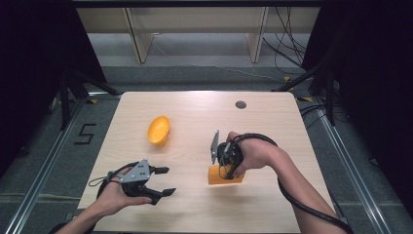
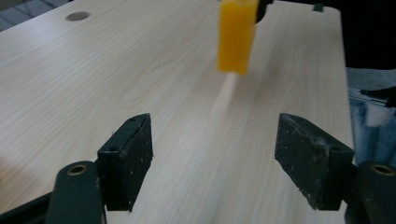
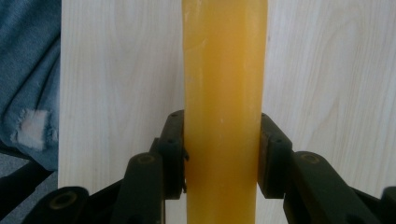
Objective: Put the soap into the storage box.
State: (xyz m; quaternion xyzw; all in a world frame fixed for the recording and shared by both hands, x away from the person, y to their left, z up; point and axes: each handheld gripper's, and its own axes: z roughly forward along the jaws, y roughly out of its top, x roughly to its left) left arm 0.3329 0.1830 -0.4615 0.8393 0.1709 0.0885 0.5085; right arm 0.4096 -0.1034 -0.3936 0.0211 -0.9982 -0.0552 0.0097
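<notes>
Orange block (image 1: 225,176), a long yellow-orange bar that looks waxy or soapy, sits clamped in the right gripper (image 1: 227,168), at about five o'clock from the table's middle in the high view. The right hand (image 1: 253,152) holds the tool pointing down toward the person's edge, so the bar lies low over the wooden table (image 1: 195,214); whether it touches the wood I cannot tell. The right gripper view gives the grip itself: both black pads press the bar's long sides (image 3: 224,112), which run straight up between them, squarely centred, probably so the bar cannot twist.

At about eight o'clock on the table, the left gripper (image 1: 164,181) is held level, its jaws spread wide with nothing between them, aimed toward three o'clock at the bar. That reads as a readiness to take the bar's free end. The left gripper view confirms the line-up: the bar (image 2: 237,35) hangs at twelve o'clock, well beyond the open pads (image 2: 128,161).

An orange bowl-like piece (image 1: 159,130) lies tipped on its side at ten o'clock, well apart from both tools. A small round grommet hole (image 1: 240,104) sits near the far edge.
</notes>
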